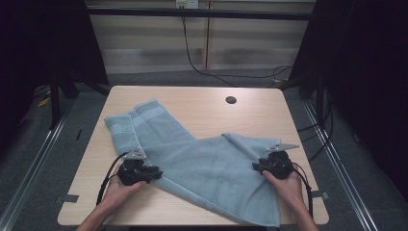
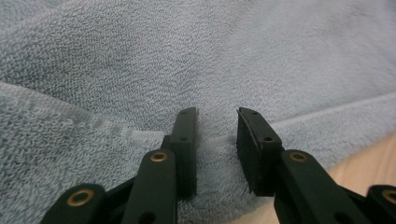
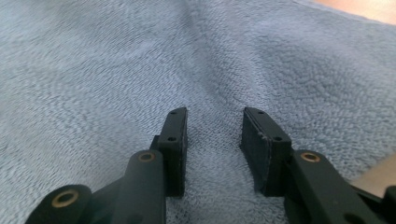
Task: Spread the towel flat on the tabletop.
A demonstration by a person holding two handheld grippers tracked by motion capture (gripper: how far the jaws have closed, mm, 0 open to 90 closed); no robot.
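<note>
- Towel point(image 1: 202, 163), big, soft and light blue, lies spread on the wooden table point(image 1: 202, 103). One long end runs up toward the far left, and the wide part lies near the person, between the two hands
- Table is tan with a small dark hole point(image 1: 231, 100) near the far side. The towel's near corner hangs at the front edge, so a hard pull could drag the whole towel off onto the floor
- Left gripper point(image 1: 156, 174) sits at the towel's left edge. In the left gripper view point(image 2: 217, 135) its jaws stand partly open with the towel's sewn edge between them, but the pads do not look like they squeeze it yet
- Right gripper point(image 1: 255, 167) sits at the towel's right edge. In the right gripper view point(image 3: 215, 135) its jaws are partly open too, resting over fluffy cloth and holding nothing
- Trouble I can guess: the jaws may close on only a tiny bit of fluff, and then the towel would slip out when lifted
- Another guess: one gripper may grab two layers at the fold, and the towel would bunch up
- Last guess: if one hand lifts before the other, the towel would go crooked
</note>
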